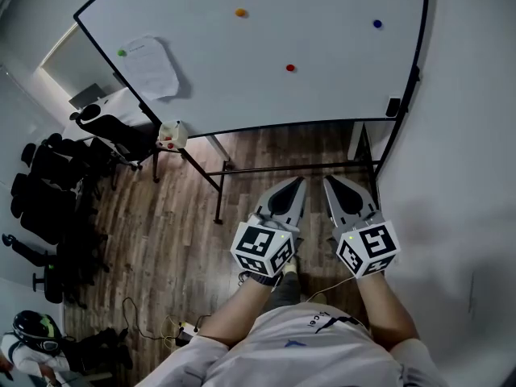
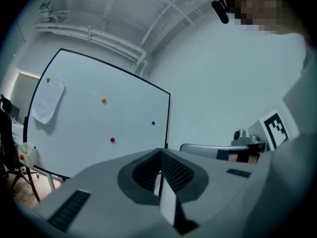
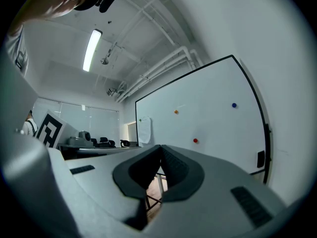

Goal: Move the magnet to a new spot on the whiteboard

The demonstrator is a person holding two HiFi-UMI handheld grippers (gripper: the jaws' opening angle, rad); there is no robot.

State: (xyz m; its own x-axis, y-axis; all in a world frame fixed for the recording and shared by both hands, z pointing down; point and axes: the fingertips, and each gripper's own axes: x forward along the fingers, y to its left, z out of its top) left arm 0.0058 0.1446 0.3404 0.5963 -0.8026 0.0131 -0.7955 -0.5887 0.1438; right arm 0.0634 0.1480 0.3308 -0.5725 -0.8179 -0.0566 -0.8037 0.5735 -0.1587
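The whiteboard [image 1: 322, 95] stands ahead of me on a black frame. On it sit an orange magnet [image 1: 240, 12], a blue magnet [image 1: 377, 23] and a red magnet [image 1: 290, 68]. A green magnet [image 1: 122, 52] pins a paper sheet [image 1: 153, 67] at its left. The left gripper [image 1: 300, 182] and right gripper [image 1: 329, 181] are held side by side well short of the board, both shut and empty. From the left gripper [image 2: 160, 152] I see the red magnet [image 2: 112, 140] and orange magnet [image 2: 103, 100]. Beyond the right gripper [image 3: 161, 148] is the red magnet [image 3: 195, 141].
A black eraser [image 1: 393, 106] clings to the board's lower right corner. A small white cup [image 1: 172, 134] hangs at its lower left. Black office chairs [image 1: 56, 176] crowd the left side. A white wall [image 1: 468, 176] runs close on the right. Cables [image 1: 153, 325] lie on the wooden floor.
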